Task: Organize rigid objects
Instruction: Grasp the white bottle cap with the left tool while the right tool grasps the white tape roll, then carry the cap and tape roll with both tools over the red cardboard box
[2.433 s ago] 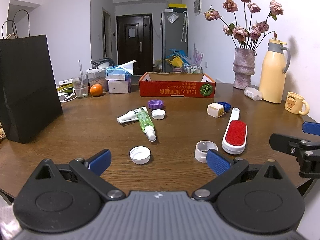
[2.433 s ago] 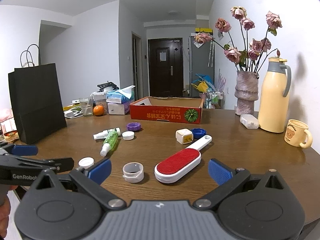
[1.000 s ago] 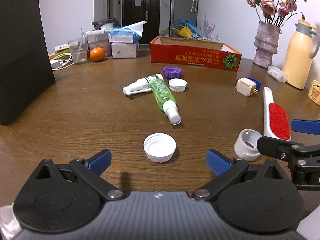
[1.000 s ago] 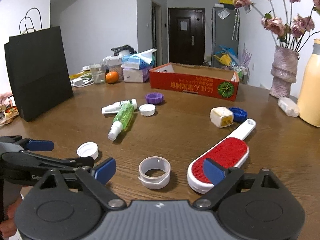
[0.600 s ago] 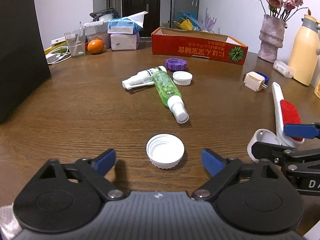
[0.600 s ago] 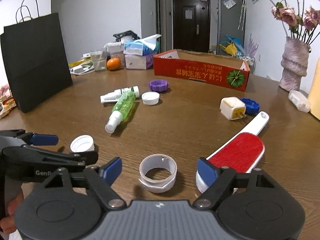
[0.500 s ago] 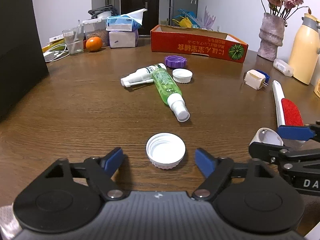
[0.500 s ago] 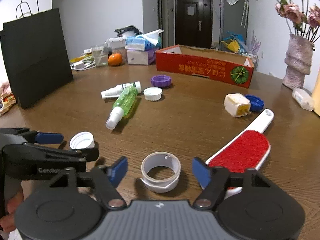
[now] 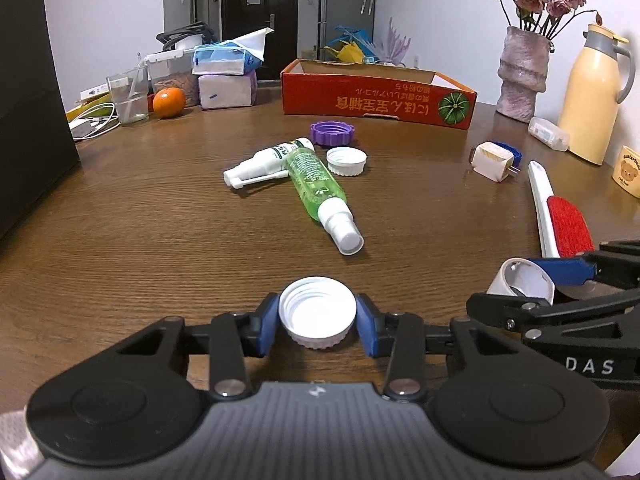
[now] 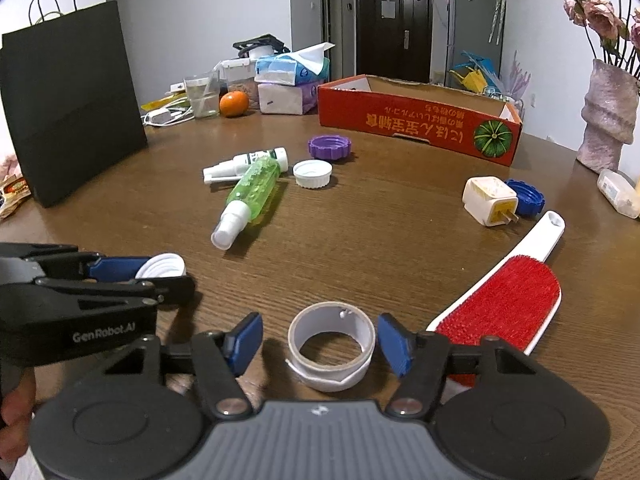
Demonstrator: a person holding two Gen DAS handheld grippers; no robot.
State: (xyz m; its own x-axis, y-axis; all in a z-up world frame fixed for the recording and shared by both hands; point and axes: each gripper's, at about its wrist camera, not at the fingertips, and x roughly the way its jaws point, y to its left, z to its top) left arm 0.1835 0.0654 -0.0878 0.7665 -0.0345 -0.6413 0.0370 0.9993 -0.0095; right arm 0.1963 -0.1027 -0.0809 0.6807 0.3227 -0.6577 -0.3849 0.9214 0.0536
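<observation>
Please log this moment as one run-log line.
left gripper: shut on white cap | right gripper: closing, open around tape roll

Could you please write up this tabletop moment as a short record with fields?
surface: round wooden table
left gripper: jaws have just been closing, pads against the white bottle cap
right gripper: jaws have just been closing around the tape roll, small gaps at both pads
nearby: lint brush; green spray bottle
box: red cardboard box
</observation>
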